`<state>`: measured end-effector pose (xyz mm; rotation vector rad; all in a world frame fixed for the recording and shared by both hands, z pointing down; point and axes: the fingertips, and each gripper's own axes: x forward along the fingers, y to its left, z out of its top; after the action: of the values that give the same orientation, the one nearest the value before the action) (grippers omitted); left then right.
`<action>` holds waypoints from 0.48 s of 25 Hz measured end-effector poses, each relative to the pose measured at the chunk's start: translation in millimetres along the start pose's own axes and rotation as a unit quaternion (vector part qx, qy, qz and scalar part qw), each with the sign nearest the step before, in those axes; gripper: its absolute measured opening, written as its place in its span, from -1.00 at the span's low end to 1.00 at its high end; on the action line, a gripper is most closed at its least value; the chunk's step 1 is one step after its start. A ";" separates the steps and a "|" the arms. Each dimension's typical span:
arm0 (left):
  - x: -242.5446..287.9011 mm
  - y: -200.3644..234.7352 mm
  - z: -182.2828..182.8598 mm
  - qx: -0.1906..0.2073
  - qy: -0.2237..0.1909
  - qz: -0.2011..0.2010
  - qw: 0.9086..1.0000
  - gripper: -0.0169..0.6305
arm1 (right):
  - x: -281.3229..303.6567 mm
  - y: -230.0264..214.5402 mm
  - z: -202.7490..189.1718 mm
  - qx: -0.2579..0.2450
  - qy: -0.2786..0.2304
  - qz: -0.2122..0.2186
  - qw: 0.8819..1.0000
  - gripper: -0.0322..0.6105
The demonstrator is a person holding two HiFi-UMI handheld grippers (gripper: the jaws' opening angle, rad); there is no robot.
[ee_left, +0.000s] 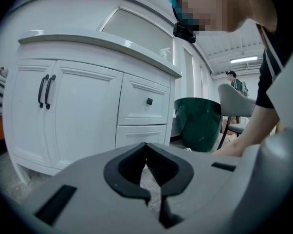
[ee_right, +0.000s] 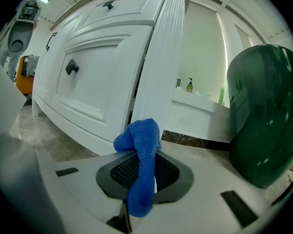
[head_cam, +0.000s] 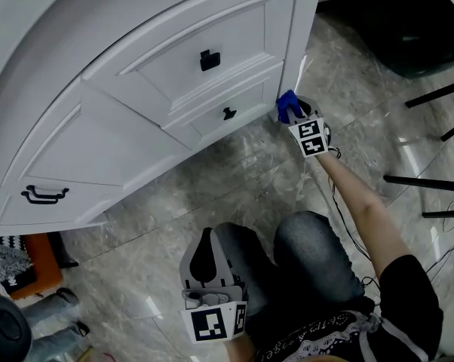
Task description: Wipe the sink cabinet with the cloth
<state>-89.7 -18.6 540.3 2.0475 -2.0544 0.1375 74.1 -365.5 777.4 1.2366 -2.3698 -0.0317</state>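
Nearest us, our left claw (head_cam: 207, 241) hangs shut and empty over our knees. Our right claw (head_cam: 295, 114) pinches the blue terry cloth (head_cam: 286, 104) at the low corner of the glossy white panelled sink cabinet (head_cam: 121, 119). We judge the floppy, loosely bunched cloth could slip free under pressure, letting hard plastic scrape the smooth paint.
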 end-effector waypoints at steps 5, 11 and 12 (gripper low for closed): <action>2.4 -4.5 -3.5 0.000 0.006 -0.004 1.000 -0.93 | 10.4 5.3 -23.9 0.004 0.045 -0.001 0.999 -0.72; 3.4 -6.0 -6.9 0.001 0.010 -0.005 1.000 -0.93 | 20.1 8.7 -41.2 0.006 0.081 -0.002 0.997 -0.72; 3.0 -5.7 -6.7 0.000 0.009 -0.005 1.000 -0.93 | 20.4 8.7 -41.4 0.006 0.083 -0.003 0.997 -0.72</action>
<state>-83.4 -20.0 546.9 2.0478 -2.0336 0.1551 74.5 -368.4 824.3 1.2019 -2.2266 0.0804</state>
